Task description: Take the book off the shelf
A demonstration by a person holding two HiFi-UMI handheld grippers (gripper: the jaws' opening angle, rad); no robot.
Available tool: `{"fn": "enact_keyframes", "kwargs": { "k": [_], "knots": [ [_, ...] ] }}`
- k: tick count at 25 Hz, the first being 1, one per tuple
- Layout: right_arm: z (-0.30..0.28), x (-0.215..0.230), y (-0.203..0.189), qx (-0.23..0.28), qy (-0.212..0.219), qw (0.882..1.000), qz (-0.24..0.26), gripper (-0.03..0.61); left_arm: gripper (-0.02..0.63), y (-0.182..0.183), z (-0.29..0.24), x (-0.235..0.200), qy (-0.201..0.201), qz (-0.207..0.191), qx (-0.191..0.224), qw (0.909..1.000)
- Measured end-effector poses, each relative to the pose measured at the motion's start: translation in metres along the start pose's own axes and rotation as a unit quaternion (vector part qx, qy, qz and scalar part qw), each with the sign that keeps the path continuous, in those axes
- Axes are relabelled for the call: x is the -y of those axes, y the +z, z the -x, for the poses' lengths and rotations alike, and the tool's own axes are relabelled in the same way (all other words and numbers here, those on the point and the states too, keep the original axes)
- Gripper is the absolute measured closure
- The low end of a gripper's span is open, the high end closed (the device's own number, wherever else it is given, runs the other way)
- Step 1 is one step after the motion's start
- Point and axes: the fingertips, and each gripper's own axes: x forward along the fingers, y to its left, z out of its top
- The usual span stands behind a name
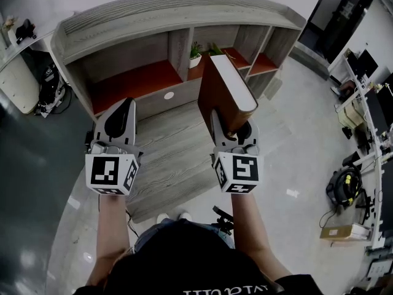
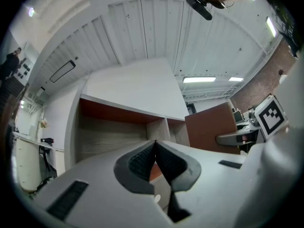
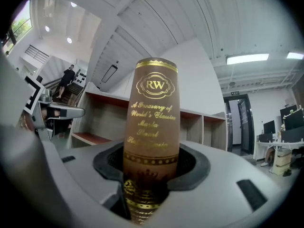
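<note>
A thick brown book (image 1: 224,94) with gilt lettering on its spine (image 3: 152,127) stands upright in front of the grey shelf unit (image 1: 153,17), clear of its compartments. My right gripper (image 1: 232,129) is shut on the book's lower end, and in the right gripper view the pads (image 3: 190,163) press on both sides of the spine. My left gripper (image 1: 124,106) hovers to the left at about the same height, jaws shut with nothing between them (image 2: 155,144). The left gripper view shows the book (image 2: 211,127) off to its right.
The shelf has orange-red boards and a small potted plant (image 1: 195,54) in a middle compartment. Desks with monitors (image 1: 362,103) line the right side, and a cardboard box (image 1: 344,231) lies on the floor. A white cabinet (image 1: 18,82) stands at the left.
</note>
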Motion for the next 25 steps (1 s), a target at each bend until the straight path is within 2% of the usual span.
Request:
{"fn": "enact_keyframes", "kwargs": {
  "k": [8, 14, 25],
  "knots": [
    [0.006, 0.009, 0.008, 0.041, 0.003, 0.999, 0.028, 0.347, 0.601, -0.001, 0.005, -0.015, 0.02, 0.002, 0.005, 0.9998],
    [0.004, 0.016, 0.004, 0.039, -0.005, 0.999, 0.035, 0.347, 0.601, -0.004, 0.011, -0.018, 0.017, -0.021, 0.008, 0.9996],
    [0.001, 0.011, 0.003, 0.035, 0.007, 0.999, 0.041, 0.347, 0.601, 0.003, 0.011, -0.02, 0.021, -0.028, 0.019, 0.9992]
  ]
}}
